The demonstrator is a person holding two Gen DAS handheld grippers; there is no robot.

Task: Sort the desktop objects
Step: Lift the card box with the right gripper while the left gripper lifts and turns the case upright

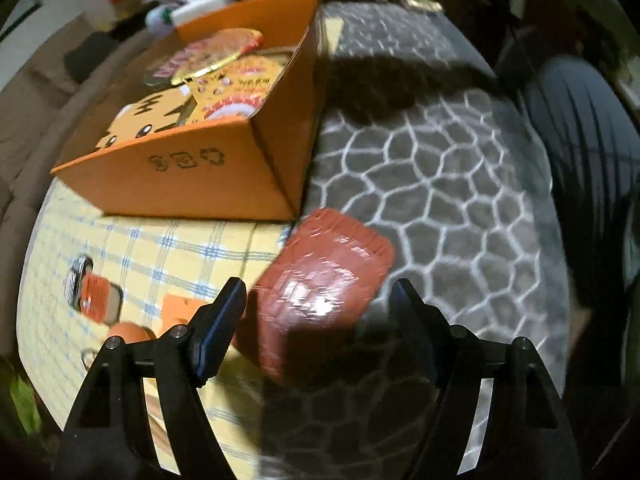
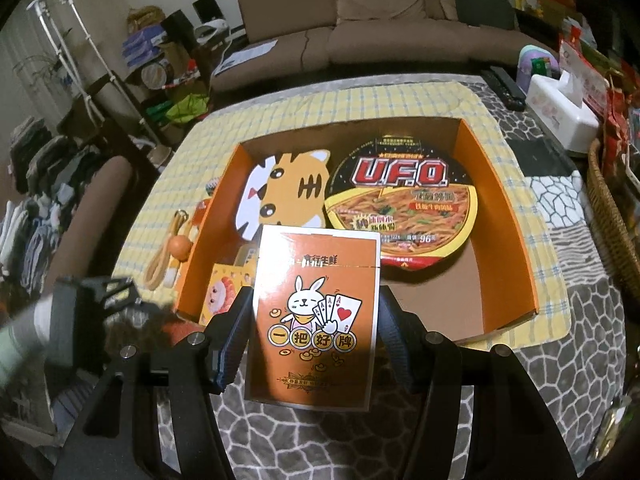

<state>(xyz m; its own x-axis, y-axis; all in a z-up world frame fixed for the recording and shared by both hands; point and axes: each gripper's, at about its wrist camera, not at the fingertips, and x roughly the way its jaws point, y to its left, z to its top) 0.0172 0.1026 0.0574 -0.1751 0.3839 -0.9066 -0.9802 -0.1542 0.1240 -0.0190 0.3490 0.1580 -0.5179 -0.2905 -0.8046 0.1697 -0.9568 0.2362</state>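
Note:
My right gripper [image 2: 314, 332] is shut on an orange playing-card box [image 2: 316, 312] with a rabbit print, held above the near edge of the orange cardboard tray [image 2: 516, 216]. The tray holds a U.F.O. noodle bowl [image 2: 404, 204], a tiger-shaped card [image 2: 284, 196] and a small yellow box [image 2: 230, 288]. My left gripper [image 1: 320, 300] is open, its fingers on either side of a red-brown packet [image 1: 320, 292] lying by the tray's corner [image 1: 224, 176]. The left gripper's body shows blurred in the right wrist view [image 2: 92, 312].
A yellow checked cloth [image 2: 360, 96] covers part of the pebble-patterned table [image 1: 440, 184]. Keychains and an orange ball charm [image 2: 180, 248] lie left of the tray. A tissue box [image 2: 560, 108], remotes [image 2: 504, 84] and a wicker basket [image 2: 616, 216] stand at right.

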